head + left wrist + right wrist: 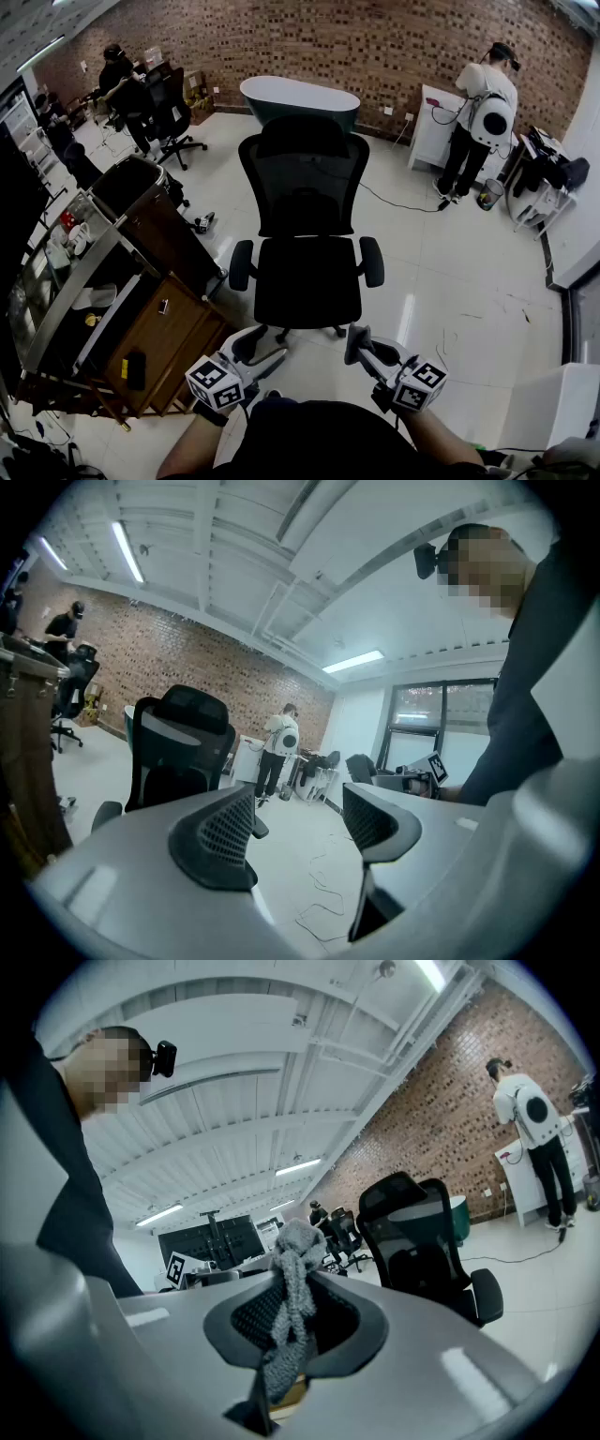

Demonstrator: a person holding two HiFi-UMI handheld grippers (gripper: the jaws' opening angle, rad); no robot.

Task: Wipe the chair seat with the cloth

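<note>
A black mesh office chair stands in the middle of the head view, its seat bare and its backrest behind it. Both grippers are held low in front of the seat, short of it. My left gripper is open with nothing between its jaws; the chair shows beyond its left jaw. My right gripper is shut on a grey knitted cloth that bunches above the jaws and hangs down between them. The chair is to the right in the right gripper view.
A wooden cabinet and a metal rack stand close on the left. A dark tub sits behind the chair. One person stands at the back right, another sits at the back left. A cable crosses the floor.
</note>
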